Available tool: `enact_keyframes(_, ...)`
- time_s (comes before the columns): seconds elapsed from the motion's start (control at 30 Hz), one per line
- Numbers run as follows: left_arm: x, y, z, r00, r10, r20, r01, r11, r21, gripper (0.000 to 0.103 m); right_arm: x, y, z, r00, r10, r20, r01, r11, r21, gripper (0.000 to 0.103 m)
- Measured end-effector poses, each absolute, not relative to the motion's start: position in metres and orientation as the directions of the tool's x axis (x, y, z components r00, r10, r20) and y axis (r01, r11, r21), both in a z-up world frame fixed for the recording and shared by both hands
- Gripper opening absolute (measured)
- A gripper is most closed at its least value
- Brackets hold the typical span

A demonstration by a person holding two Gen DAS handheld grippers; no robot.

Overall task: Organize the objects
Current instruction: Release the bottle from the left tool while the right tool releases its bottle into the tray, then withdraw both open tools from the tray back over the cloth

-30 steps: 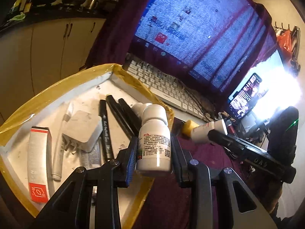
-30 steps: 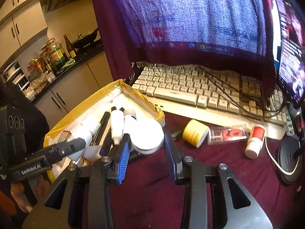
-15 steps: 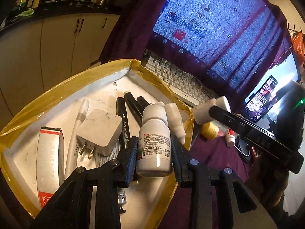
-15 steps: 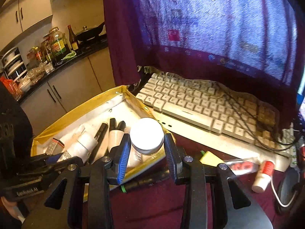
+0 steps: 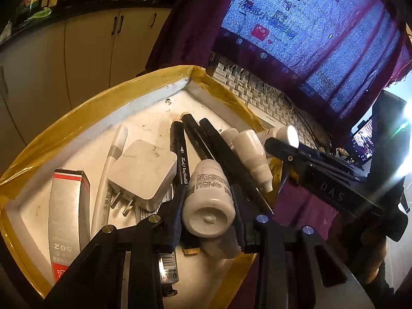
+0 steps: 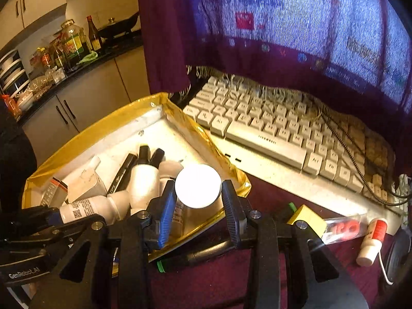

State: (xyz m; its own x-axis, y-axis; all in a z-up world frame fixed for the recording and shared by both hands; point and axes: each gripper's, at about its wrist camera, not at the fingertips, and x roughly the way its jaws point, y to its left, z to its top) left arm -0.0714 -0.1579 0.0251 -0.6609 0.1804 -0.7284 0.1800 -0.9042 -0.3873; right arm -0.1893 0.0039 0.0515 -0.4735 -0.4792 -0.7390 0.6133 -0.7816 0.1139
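A white tray with a yellow taped rim [image 5: 103, 103] [image 6: 103, 126] holds black markers [image 5: 180, 154], a white charger plug [image 5: 141, 172], a grey and red box [image 5: 67, 219] and white dropper bottles [image 5: 252, 152]. My left gripper [image 5: 208, 198] is shut on a white labelled bottle [image 5: 206, 195], tipped with its base toward the camera, low over the tray. In the right wrist view this bottle [image 6: 85, 209] lies level in the left gripper [image 6: 51, 216]. My right gripper [image 6: 198, 193] [image 5: 273, 144] is shut on a white-capped bottle [image 6: 198, 185] over the tray's right corner.
A white keyboard [image 6: 270, 134] lies right of the tray, under a monitor draped in purple cloth [image 6: 283, 38]. On the maroon cloth lie a green-ended black marker [image 6: 195, 255], a yellow-capped item [image 6: 306, 217], a clear packet [image 6: 342, 228] and a red-capped bottle [image 6: 370, 242]. Kitchen cabinets stand behind.
The left bottle has tipped from upright to base-first and sunk toward the tray. My right gripper has carried its white-capped bottle left and down, from beside the tray to over its corner.
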Motion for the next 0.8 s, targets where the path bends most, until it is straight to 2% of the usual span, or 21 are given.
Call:
enact_keyframes(0.13, -0.072, -0.159, 0.024, -0.657, 0.185, -0.731, 0.187, -0.899, -0.395, 0.03, -0.19, 0.004, 0.052, -0.47, -0.477, -0.742, 0.602, -0.788, 0.126, 0.035)
enact_keyframes(0.2, -0.074, -0.16, 0.023, -0.645, 0.196, -0.739, 0.187, -0.897, -0.401, 0.041, -0.187, 0.006, 0.058, -0.493, -0.482, -0.724, 0.594, -0.795, 0.124, 0.035)
enact_keyframes(0.27, -0.074, -0.162, 0.023, -0.649, 0.22, -0.729, 0.176, -0.888, -0.425, 0.057, -0.182, 0.01, 0.068, -0.537, -0.478, -0.695, 0.587, -0.804, 0.099, 0.043)
enact_keyframes(0.3, -0.072, -0.163, 0.024, -0.661, 0.223, -0.717, 0.173, -0.884, -0.435, 0.059, -0.181, 0.013, 0.072, -0.551, -0.476, -0.685, 0.584, -0.806, 0.091, 0.053)
enact_keyframes(0.37, -0.068, -0.164, 0.027, -0.684, 0.22, -0.696, 0.171, -0.879, -0.446, 0.069, -0.178, 0.021, 0.08, -0.552, -0.495, -0.672, 0.582, -0.805, 0.115, 0.054)
enact_keyframes(0.57, -0.056, -0.165, 0.036, -0.739, 0.216, -0.638, 0.148, -0.872, -0.467, 0.072, -0.155, 0.062, 0.083, -0.56, -0.496, -0.663, 0.556, -0.819, 0.143, 0.054)
enact_keyframes(0.63, -0.048, -0.165, 0.044, -0.778, 0.167, -0.606, 0.161, -0.879, -0.449, 0.072, -0.149, 0.079, 0.073, -0.559, -0.478, -0.678, 0.528, -0.835, 0.154, 0.054)
enact_keyframes(0.73, -0.038, -0.155, 0.059, -0.829, 0.086, -0.553, 0.161, -0.91, -0.383, 0.072, -0.15, 0.106, 0.05, -0.494, -0.498, -0.713, 0.487, -0.838, 0.248, 0.054)
enact_keyframes(0.8, -0.039, -0.145, 0.064, -0.832, 0.095, -0.547, 0.129, -0.925, -0.356, 0.075, -0.154, 0.124, 0.036, -0.462, -0.499, -0.733, 0.446, -0.846, 0.294, 0.054)
